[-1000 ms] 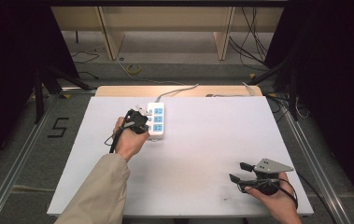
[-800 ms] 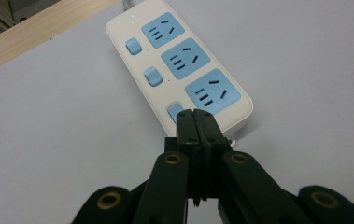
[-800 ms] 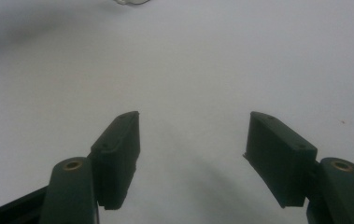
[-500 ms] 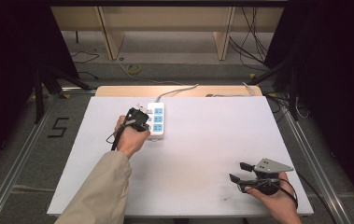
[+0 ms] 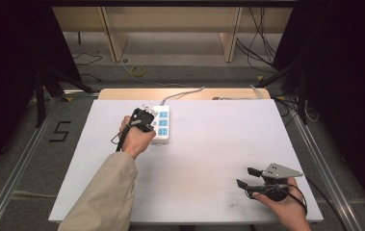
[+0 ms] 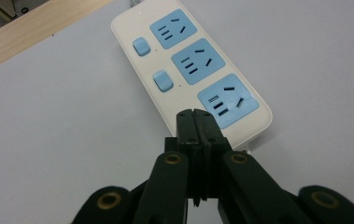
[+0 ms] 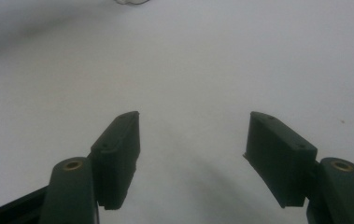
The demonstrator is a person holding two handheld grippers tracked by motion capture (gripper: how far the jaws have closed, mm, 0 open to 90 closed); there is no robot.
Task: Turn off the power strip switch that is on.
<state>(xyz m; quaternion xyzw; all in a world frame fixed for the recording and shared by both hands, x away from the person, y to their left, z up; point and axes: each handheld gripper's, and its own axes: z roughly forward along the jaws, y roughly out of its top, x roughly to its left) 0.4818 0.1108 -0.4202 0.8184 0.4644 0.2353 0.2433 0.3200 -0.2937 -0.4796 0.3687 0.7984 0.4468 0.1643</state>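
1. Table (image 5: 209, 159): white top, wood strip along far edge. Dark floor w/ loose cables beyond.
2. Power strip (image 5: 161, 125): cream body, three blue sockets in a row, lying flat at approx 11 o'clock from table centre, near far edge. Its cord (image 5: 182, 94) leaves the far end and runs off over the wood strip.
3. L gripper view: strip (image 6: 188, 65) shows two small blue switches (image 6: 162, 80) beside the far two sockets; a third switch, if any, is hidden behind the jaws.
4. Left gripper (image 5: 144, 120): held in left hand (image 5: 134, 137), tan sleeve behind. Jaws pressed together, nothing between them (image 6: 194, 122). Tips sit over the strip's near end, by the nearest socket; contact w/ strip probable but can't confirm from this angle.
5. Right gripper (image 5: 245, 177): in right hand (image 5: 283, 202) at approx 4 o'clock, near the table's front edge, well apart from strip. Grey plate on top.
6. R gripper view: jaws spread wide (image 7: 191, 135), bare white tabletop between them.
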